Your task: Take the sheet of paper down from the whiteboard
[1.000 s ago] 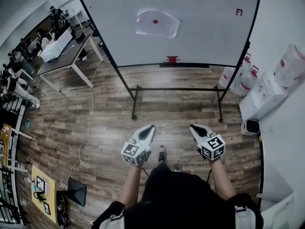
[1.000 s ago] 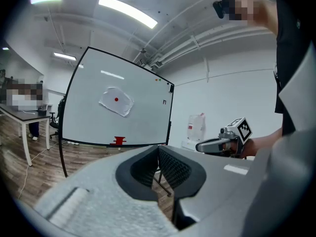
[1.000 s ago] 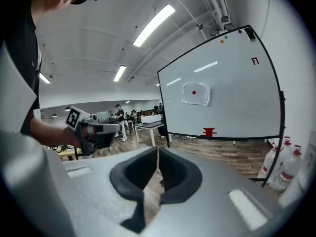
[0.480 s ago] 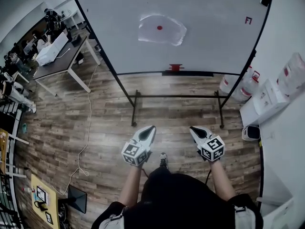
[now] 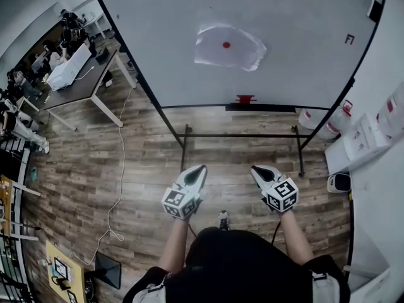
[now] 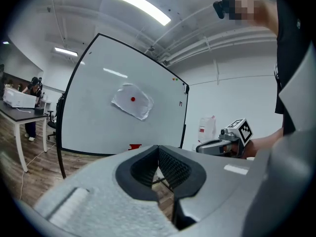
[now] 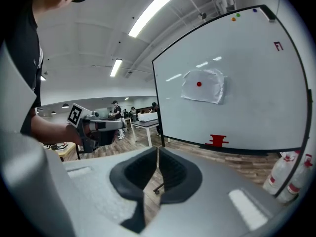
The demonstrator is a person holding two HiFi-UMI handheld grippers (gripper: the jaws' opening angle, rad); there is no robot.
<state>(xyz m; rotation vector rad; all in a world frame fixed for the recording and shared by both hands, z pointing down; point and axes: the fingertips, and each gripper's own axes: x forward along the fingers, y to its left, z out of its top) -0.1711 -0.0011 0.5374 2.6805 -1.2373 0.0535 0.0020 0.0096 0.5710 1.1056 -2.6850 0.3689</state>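
Nearer than a second ago, the whiteboard (image 5: 158,36) is filling more of the head view. Above the plank floor (image 5: 132,169), the left tool (image 5: 198,169) and right tool (image 5: 257,170) are pointing forward, both clenched and empty. Farther off, the sheet of paper (image 5: 243,52) is hanging mid-board under a red magnet (image 5: 226,44). Only the gripper views are showing ceiling lights (image 6: 140,6).

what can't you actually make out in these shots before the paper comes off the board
- Sheet of paper: what fixes it to the whiteboard; the red dot on it is too small in all views to tell magnet from sticker.
- Red thing on the board's ledge: too small to identify, all views.
- Red mark near the board's right edge: too small to read, head view.
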